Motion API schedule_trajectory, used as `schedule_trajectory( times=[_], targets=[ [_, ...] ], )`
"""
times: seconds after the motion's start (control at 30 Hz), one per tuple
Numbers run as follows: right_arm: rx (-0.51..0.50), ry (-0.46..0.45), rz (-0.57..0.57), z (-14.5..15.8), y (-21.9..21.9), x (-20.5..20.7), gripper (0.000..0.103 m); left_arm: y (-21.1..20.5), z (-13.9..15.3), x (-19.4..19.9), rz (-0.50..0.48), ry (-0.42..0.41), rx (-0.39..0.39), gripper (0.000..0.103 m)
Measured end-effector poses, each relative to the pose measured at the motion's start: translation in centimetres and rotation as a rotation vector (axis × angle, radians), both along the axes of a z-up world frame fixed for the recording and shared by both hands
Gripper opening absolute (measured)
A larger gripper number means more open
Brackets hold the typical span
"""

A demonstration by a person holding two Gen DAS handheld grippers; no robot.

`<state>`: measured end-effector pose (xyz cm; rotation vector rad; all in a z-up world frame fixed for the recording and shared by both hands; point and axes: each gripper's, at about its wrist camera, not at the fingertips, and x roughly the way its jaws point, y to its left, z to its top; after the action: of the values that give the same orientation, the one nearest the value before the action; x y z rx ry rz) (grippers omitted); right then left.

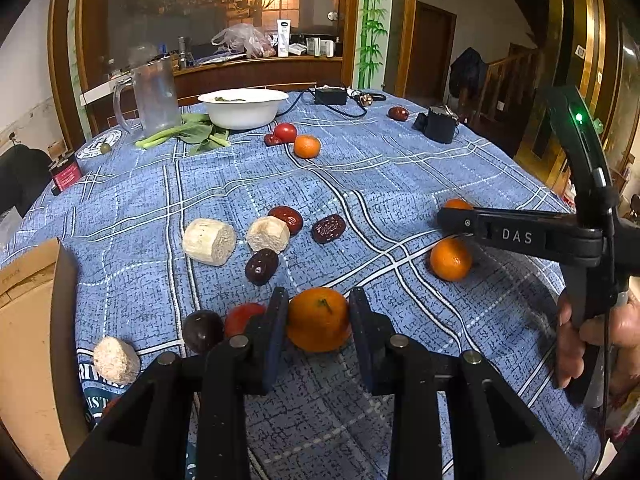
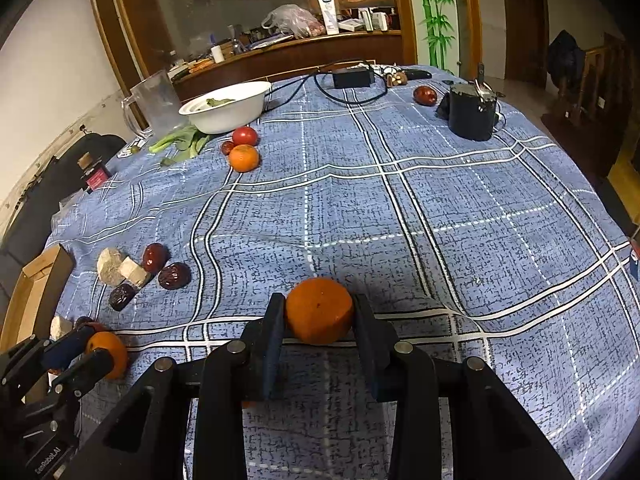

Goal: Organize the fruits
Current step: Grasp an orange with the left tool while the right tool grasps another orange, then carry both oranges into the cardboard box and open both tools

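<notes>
Left wrist view: left gripper [image 1: 318, 312] fingers pinch a tangerine [image 1: 319, 319] low over the bench [image 1: 360, 184]; a tomato [image 1: 243, 317] lies just beside.

Right wrist view: right gripper [image 2: 319, 316] fingers clamp a second tangerine [image 2: 319, 310] above the checked cloth.

Dim home dining room, round table [image 2: 460, 208] under blue plaid cloth.
Behind it a big wood-framed glass partition [image 1: 208, 12], warm lit window [image 1: 282, 2] glowing through it, cluttered wooden ledge [image 1: 256, 65] at its base. Bamboo-painted panel [image 1: 372, 20] beside the frame, brown door [image 1: 430, 52] further right, wooden stair railing [image 1: 506, 80] with a dark jacket [image 1: 468, 68] hanging nearby. White wall [image 2: 48, 68] on the left, black chair [image 1: 24, 176] against it.
</notes>
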<state>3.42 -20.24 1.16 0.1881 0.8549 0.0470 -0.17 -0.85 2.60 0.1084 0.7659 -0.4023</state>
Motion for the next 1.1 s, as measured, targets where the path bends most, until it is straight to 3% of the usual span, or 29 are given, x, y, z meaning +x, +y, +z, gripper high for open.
schedule_trajectory(
  times=[0.37, 0.57, 0.7, 0.87, 1.1],
  targets=[
    [-0.026, -0.075, -0.035, 1.1, -0.3, -1.1, 0.035, 0.5, 1.1, -2.0, -0.005, -0.027, -0.061, 0.030],
    [-0.052, -0.091, 0.000, 2.7, 1.4, -4.0, 0.036, 3.9, 3.4, -5.4, 0.028, -0.042, -0.144, 0.030],
    [-0.044, -0.112, 0.063, 4.6, 4.3, -5.8, 0.036, 8.3, 4.7, -6.8, 0.116, -0.039, -0.198, 0.030],
    [-0.038, -0.141, 0.212, 7.2, 10.6, -7.6, 0.036, 15.1, 5.8, -8.7, 0.284, -0.066, -0.166, 0.030],
    [0.010, -0.113, 0.456, 8.5, 21.3, -9.7, 0.036, 25.5, 4.7, -8.9, 0.520, 0.008, -0.152, 0.030]
  ],
)
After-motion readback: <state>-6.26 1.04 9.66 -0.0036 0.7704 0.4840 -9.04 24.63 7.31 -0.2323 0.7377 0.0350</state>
